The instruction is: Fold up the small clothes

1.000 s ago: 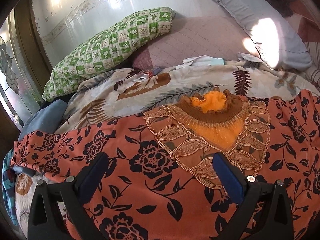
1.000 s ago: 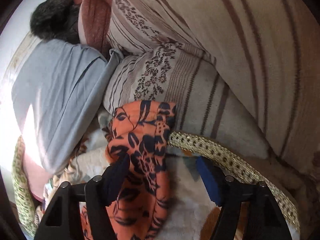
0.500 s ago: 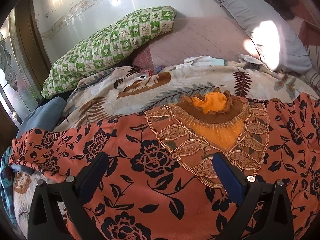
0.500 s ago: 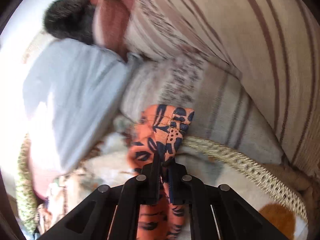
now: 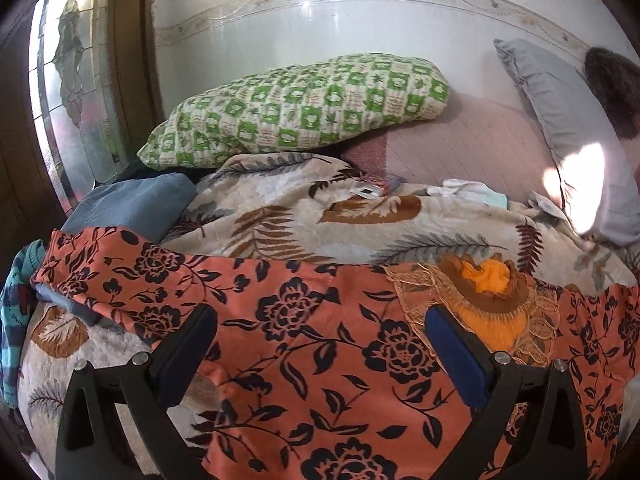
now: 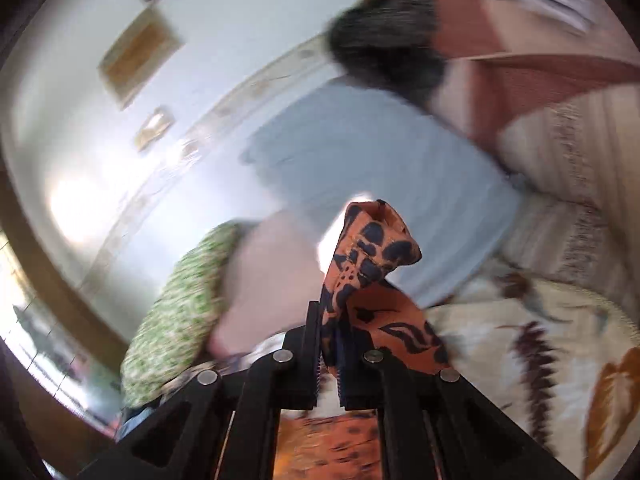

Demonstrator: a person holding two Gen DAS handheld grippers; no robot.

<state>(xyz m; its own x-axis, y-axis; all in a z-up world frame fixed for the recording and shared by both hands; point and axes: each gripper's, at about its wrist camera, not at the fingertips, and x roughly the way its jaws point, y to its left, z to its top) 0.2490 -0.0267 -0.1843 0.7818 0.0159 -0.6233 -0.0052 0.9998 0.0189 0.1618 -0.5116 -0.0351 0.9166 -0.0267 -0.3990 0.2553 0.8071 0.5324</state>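
Note:
An orange top with black flowers (image 5: 304, 332) lies spread over the bed, its embroidered brown and orange neckline (image 5: 492, 300) to the right. My left gripper (image 5: 320, 344) hovers open just above the cloth, nothing between its blue pads. In the right wrist view my right gripper (image 6: 329, 320) is shut on a corner of the same orange top (image 6: 372, 248), which stands up out of the jaws and trails down to the right. That view is blurred by motion.
A leaf-print blanket (image 5: 320, 216) covers the bed. A green checked pillow (image 5: 296, 108) and a grey pillow (image 5: 568, 128) lean at the tiled wall. Blue folded cloth (image 5: 132, 204) lies at the left, small pale clothes (image 5: 468, 192) farther back. A striped cushion (image 6: 580, 184) is at the right.
My right gripper closed on the top's corner and lifted it high, swinging toward the wall. My left gripper drew back and up, so the neckline now sits farther right.

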